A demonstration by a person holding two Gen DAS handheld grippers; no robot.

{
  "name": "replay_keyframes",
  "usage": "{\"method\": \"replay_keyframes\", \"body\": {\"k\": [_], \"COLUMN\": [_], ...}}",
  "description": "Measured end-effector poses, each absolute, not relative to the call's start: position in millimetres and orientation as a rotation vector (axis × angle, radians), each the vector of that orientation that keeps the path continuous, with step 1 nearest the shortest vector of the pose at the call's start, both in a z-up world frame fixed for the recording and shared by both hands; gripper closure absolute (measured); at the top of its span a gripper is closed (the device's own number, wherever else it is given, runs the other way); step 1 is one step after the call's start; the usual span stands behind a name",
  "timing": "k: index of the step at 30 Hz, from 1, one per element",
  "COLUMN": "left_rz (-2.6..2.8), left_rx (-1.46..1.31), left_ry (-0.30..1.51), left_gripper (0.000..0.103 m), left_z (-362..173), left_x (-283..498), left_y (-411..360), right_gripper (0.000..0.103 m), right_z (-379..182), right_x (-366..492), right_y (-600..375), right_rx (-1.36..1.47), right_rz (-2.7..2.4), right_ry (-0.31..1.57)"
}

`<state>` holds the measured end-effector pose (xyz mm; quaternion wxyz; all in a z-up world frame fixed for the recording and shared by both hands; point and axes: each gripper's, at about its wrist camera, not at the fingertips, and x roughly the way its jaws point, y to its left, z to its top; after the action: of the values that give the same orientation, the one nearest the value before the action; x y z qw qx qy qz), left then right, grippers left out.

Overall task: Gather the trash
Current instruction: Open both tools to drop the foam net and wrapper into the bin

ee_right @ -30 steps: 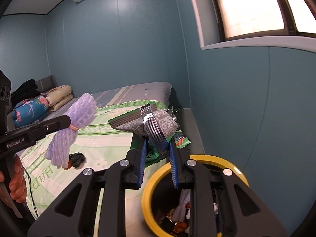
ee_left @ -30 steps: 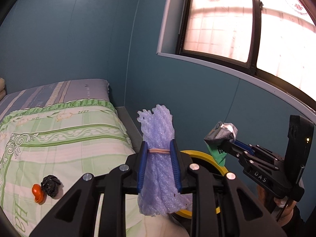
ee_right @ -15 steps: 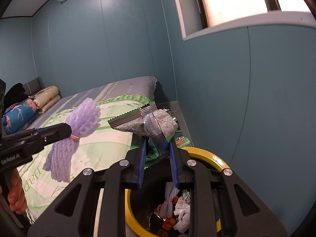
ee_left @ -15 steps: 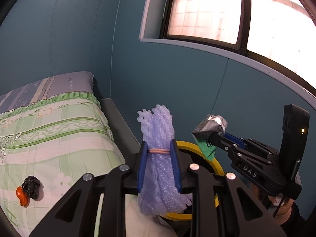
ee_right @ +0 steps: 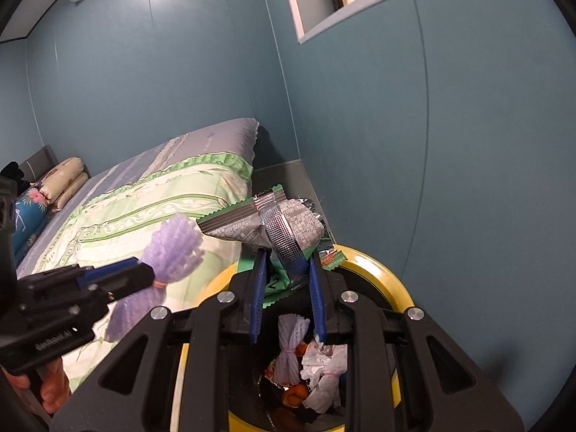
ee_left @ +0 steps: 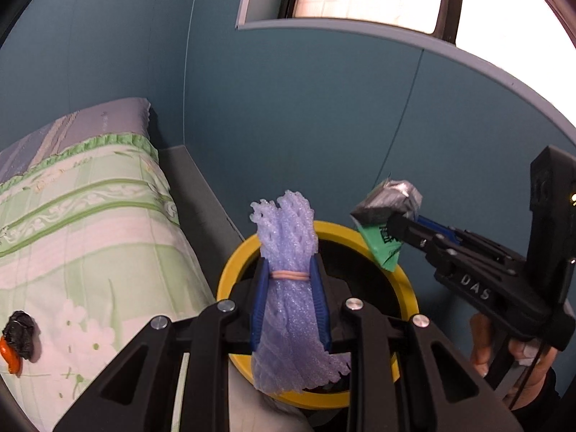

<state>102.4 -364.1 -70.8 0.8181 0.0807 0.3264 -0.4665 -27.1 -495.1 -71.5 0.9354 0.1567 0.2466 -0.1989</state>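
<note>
My left gripper (ee_left: 289,280) is shut on a bundle of purple foam netting (ee_left: 288,252) tied with a rubber band, held over the near rim of a yellow-rimmed trash bin (ee_left: 403,280). My right gripper (ee_right: 286,280) is shut on a crumpled silver and green snack wrapper (ee_right: 277,223) above the same trash bin (ee_right: 381,262), which holds white netting, tissue and other scraps. The right gripper with its wrapper (ee_left: 388,208) shows at the right of the left wrist view. The purple netting (ee_right: 172,248) shows at the left of the right wrist view.
A bed with a green patterned cover (ee_left: 82,223) lies left of the bin. A black crumpled scrap (ee_left: 19,333) and an orange piece (ee_left: 9,358) lie on it. Teal walls and a window sill (ee_left: 360,32) stand close behind. Pillows (ee_right: 61,183) sit at the bed's far end.
Both grippers have come down and forward over the bin, each still holding its item. The bin's opening and its contents have come into fuller view.
</note>
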Motion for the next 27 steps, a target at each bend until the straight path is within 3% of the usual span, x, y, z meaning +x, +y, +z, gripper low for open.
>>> {"method": "replay_keyframes", "body": {"k": [18,23,25,27], "left_rz": [-1.007,-1.007,-0.996,-0.986], "left_rx": [0.181,0.173,0.172,0.166], "left_ry": [0.808,0.812,0.806,0.805], "left_gripper": [0.08,0.066,0.055,0.052], "left_z": [-111.2,-114.6,-115.2,-114.8], "left_x": [117.1,116.6,116.5,118.1], "left_y": [-391.8,-390.1,-388.9,-386.4], "right_gripper": [0.076,0.064,0.064,0.063], "right_z": [-89.4,-89.6,-89.3,-89.0], "right_x": [-20.6,-21.2,-22.3,-23.4], "right_y": [-516.8,-520.5,-522.1,-523.5], "right_rx": [0.407,0.419,0.426,0.432], "right_rz": [-0.413,-0.425,-0.435,-0.442], "right_ry": [0.569,0.566,0.562,0.56]}}
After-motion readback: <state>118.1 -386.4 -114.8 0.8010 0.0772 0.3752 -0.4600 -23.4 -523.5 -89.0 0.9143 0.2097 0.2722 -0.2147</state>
